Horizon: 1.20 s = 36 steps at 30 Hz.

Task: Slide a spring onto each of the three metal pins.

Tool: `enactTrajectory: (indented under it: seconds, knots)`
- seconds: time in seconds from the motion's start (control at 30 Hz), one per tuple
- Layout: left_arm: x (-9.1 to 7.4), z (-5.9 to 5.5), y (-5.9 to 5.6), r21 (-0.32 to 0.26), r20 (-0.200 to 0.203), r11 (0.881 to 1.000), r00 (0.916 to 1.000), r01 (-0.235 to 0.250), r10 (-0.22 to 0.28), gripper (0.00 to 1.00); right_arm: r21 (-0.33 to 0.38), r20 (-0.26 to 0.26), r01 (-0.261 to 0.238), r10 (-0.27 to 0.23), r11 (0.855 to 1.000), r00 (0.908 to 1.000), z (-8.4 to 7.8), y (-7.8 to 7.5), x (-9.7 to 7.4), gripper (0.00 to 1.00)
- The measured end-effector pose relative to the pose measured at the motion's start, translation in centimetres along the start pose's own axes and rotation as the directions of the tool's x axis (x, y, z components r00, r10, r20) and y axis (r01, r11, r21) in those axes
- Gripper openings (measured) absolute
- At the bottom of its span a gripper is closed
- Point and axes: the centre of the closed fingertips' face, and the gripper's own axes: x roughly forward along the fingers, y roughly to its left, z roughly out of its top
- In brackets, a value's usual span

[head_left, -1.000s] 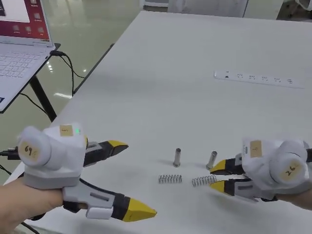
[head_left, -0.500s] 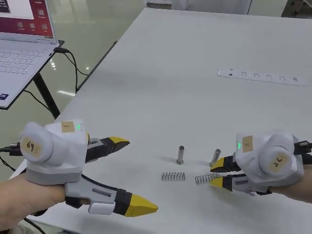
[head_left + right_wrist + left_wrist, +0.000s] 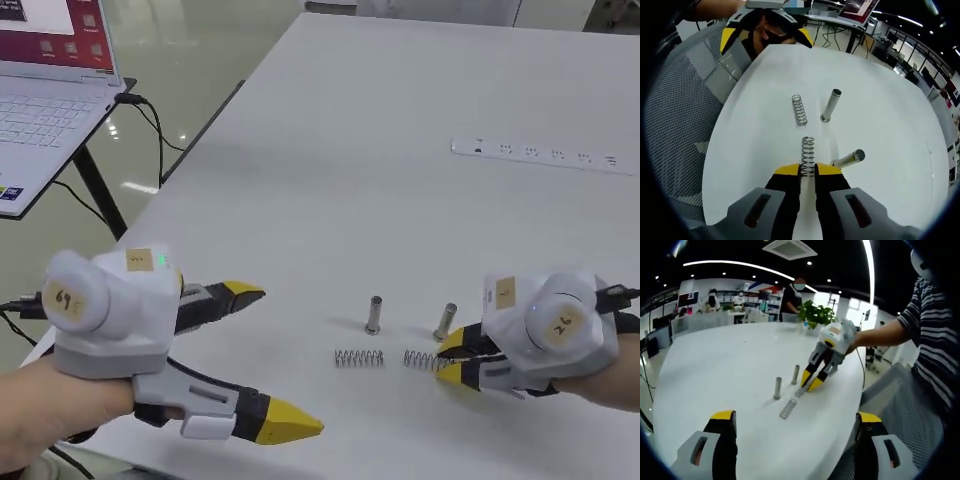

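Yellow-tipped left gripper (image 3: 278, 360) hangs with its jaws spread wide, well apart from the parts. Right of it, a loose coiled steel spring (image 3: 359, 357) lies near a short upright metal pin (image 3: 375, 314). The second coiled spring (image 3: 420, 358) lies with its long axis along the right gripper (image 3: 447, 360), whose jaws pinch its near end; the second metal pin (image 3: 445, 321) stands just beside those tips

The left gripper (image 3: 291, 360) is showing a handwritten "69" on the round cap behind its jaws; the right gripper (image 3: 441, 360) is showing "26" likewise.
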Motion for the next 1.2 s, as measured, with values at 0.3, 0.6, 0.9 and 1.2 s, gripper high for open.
enactTrajectory:
  seconds: [0.3, 0.6, 0.9, 1.2]
  knots:
    - [0.1, 0.2, -0.3, 0.006, 0.0, 1.0, 1.0, 0.007, -0.007, 0.96, -0.011, -0.004, 0.014, -0.014, 1.0, 0.9999, -0.1, 0.4, -0.4, 0.08]
    - [0.5, 0.4, -0.9, 0.014, -0.004, 1.0, 0.9996, 0.027, -0.026, 0.95, -0.009, 0.022, 0.036, -0.036, 0.999, 0.9991, 0.6, 0.6, -2.5, 0.08]
    - [0.8, 0.5, -1.4, 0.025, -0.01, 0.998, 0.9985, 0.054, -0.054, 0.93, 0.009, 0.039, 0.041, -0.042, 0.999, 0.9984, 0.6, 1.0, -4.1, 0.08]
    - [1.3, 0.7, -2.1, 0.033, -0.013, 0.996, 0.9964, 0.084, -0.084, 0.9, 0.01, 0.04, 0.049, -0.049, 0.999, 0.998, 0.5, 1.7, -5.8, 0.08]
